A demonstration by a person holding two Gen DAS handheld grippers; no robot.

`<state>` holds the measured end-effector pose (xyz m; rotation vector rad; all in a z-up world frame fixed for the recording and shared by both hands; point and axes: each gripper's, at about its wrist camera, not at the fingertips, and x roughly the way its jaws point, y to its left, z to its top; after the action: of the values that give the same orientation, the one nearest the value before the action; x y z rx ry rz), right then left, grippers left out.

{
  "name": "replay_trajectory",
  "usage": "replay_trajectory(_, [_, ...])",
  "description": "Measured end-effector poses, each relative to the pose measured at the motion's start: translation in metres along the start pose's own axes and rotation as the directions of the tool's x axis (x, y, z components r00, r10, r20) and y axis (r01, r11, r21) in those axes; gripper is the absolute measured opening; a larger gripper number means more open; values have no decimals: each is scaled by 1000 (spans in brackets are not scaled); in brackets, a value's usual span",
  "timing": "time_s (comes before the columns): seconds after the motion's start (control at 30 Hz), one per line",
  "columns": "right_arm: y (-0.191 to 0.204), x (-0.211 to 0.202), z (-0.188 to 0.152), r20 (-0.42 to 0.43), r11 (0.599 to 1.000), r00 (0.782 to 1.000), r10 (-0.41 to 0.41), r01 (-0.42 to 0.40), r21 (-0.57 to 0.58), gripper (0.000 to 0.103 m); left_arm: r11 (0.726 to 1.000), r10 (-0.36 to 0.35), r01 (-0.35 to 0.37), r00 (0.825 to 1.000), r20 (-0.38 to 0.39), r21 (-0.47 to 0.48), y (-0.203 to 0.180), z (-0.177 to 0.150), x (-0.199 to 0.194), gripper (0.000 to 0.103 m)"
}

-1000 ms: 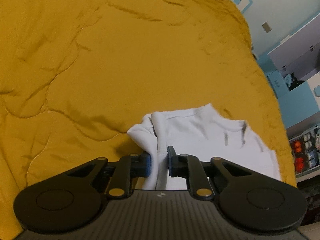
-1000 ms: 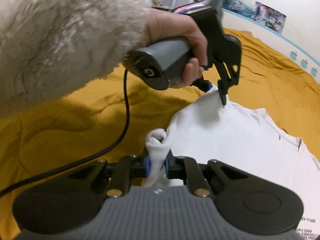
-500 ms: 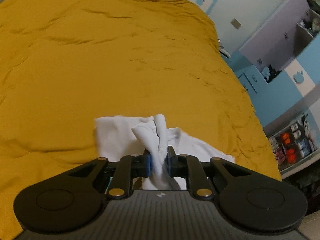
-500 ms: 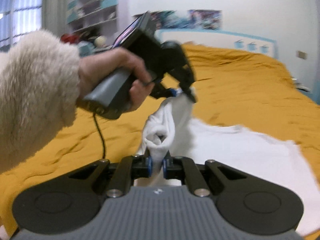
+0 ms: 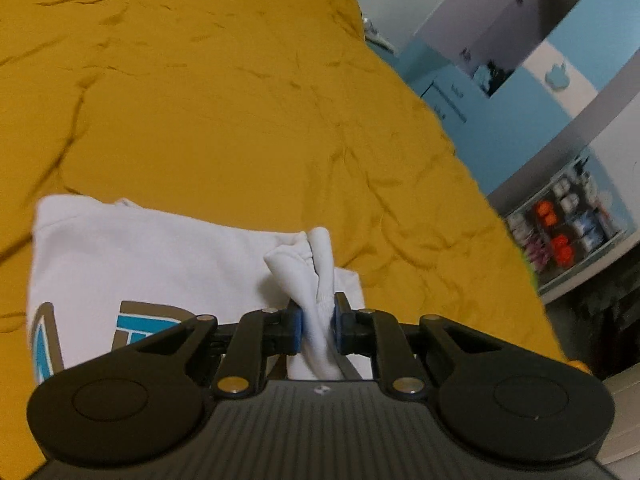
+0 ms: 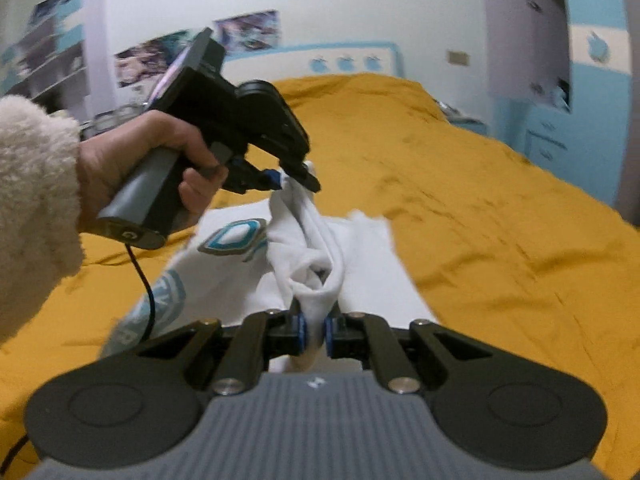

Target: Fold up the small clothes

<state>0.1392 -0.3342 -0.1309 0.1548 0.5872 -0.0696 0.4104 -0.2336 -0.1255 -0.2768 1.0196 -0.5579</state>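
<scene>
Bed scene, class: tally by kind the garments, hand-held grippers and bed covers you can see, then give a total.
White T-shirt: 1
Hand-held grippers, left hand-held gripper and right hand-held gripper, each shut on the shirt: 2
Mustard bed cover: 1
Total: 4

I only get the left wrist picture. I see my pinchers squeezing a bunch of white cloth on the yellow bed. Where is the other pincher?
Observer: The right gripper is shut on another bunched edge of the same white T-shirt, nearer the camera.
Operator: Is anybody holding my pincher?
Observer: Yes, a hand in a fluffy cream sleeve grips the left gripper by its grey handle.
Operator: Is the shirt flat between them?
Observer: No, a lifted ridge of cloth runs from one gripper to the other, above the part lying on the yellow bedspread.
</scene>
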Motion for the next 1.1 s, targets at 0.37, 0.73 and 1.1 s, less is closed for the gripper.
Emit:
replay_trajectory(0.37, [-25, -11, -5, 24, 988, 1000, 19, -23, 153, 0, 999, 34, -34, 999, -14, -1, -13, -1, 7, 16])
replay_trajectory(0.73, [-49, 10, -20, -72, 975, 997, -6, 22, 222, 2, 987, 125, -116, 988, -86, 108, -29, -6, 48, 25])
replay_trajectory(1.1, [-61, -21, 27, 81, 998, 996, 26, -31, 62, 39, 986, -50, 41, 998, 50, 162, 8, -28, -118, 39])
